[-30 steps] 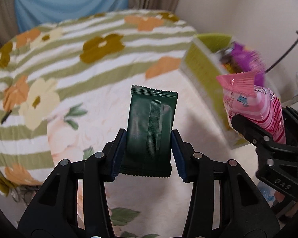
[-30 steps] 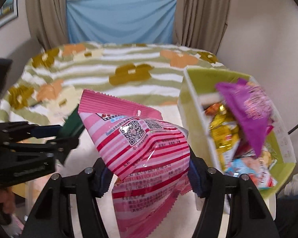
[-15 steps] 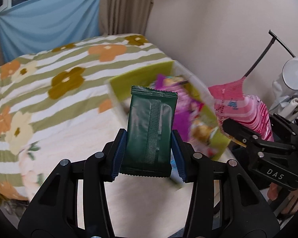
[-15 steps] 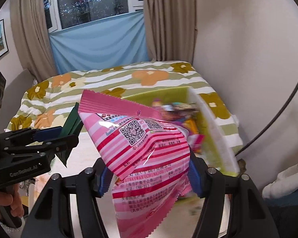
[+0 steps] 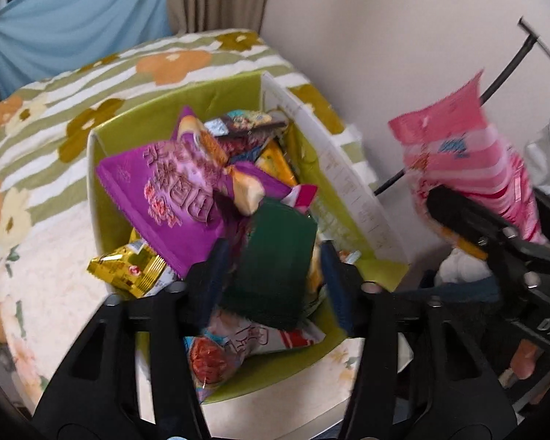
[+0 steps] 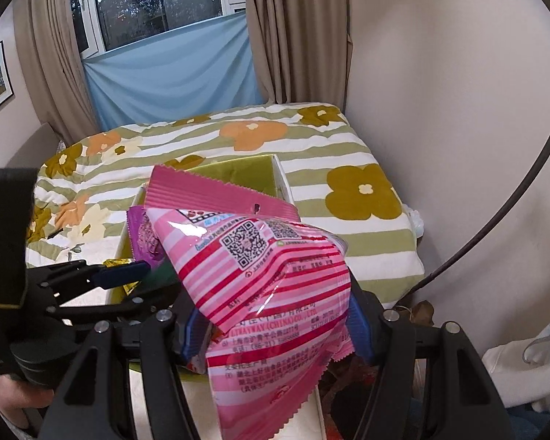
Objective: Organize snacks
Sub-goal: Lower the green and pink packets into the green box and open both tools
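The left gripper [image 5: 271,275] is standing spread over the snack box, its blue pads wider apart than the dark green packet [image 5: 275,260] between them; the packet looks tilted and loose, so I judge it is being let go to drop among the other snacks, though blur is making contact at the left pad hard to rule out. The right gripper [image 6: 271,326] is clamping a pink striped snack bag [image 6: 264,275] by its lower half, holding it upright and off to the box's right side, probably waiting for its turn while the left one is clearing the opening. Below the left gripper, the green-lined box [image 5: 352,198] is sitting on a pale tabletop [image 5: 275,403] just beside the flowered bed [image 5: 91,84]. It is already crowded: a purple bag [image 5: 172,190] is lying across the top, and a gold packet [image 5: 128,271] is hanging over the near left rim, likely to slide out.
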A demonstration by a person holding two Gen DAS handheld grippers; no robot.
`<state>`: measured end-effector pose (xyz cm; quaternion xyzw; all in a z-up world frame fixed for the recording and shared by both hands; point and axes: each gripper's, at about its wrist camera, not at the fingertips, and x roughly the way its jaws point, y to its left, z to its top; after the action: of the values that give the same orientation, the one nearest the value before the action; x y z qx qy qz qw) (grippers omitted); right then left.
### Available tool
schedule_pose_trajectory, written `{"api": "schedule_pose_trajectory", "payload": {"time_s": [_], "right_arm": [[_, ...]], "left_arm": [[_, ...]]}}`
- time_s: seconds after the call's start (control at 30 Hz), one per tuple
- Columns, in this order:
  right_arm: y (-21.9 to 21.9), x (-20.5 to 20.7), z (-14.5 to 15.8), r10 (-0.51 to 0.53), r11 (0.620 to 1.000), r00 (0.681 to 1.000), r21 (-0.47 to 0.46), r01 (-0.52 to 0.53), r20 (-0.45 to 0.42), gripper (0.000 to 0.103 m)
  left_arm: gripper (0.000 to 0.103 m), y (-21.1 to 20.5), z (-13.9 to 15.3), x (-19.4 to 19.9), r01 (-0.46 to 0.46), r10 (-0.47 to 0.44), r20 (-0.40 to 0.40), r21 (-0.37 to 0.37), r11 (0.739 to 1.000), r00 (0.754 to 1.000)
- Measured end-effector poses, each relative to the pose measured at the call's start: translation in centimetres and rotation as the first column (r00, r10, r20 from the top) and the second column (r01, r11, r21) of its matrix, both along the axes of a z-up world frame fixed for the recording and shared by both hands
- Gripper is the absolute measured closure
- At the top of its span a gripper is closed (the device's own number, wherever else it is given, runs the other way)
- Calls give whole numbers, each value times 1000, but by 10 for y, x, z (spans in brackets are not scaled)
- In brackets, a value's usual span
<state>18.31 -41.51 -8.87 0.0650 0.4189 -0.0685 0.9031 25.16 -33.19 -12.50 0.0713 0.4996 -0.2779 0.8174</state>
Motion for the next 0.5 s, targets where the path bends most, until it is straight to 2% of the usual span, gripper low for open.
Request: {"api": "schedule_pose_trajectory", "payload": {"time_s": [0.03,0.1,0.33,0.5], "right_arm": [[-1,0,-1,4,1000,1000,10,-4,-1,44],[-3,2,-4,16,1000,1000,20,-16,-3,44],[2,9,-14,67,997,997,44,-65,-25,44],[10,20,-20,67,996,997,53,-65,-36,42]], "left_arm": [[12,2,-1,1,-13,13,10,8,1000,1000],[1,10,3,-1,-46,46,39,2,999,998],[1,52,13,-9,-150,143,112,53,987,983],[1,79,15,-14,-223,213,121,71,972,969]]}}
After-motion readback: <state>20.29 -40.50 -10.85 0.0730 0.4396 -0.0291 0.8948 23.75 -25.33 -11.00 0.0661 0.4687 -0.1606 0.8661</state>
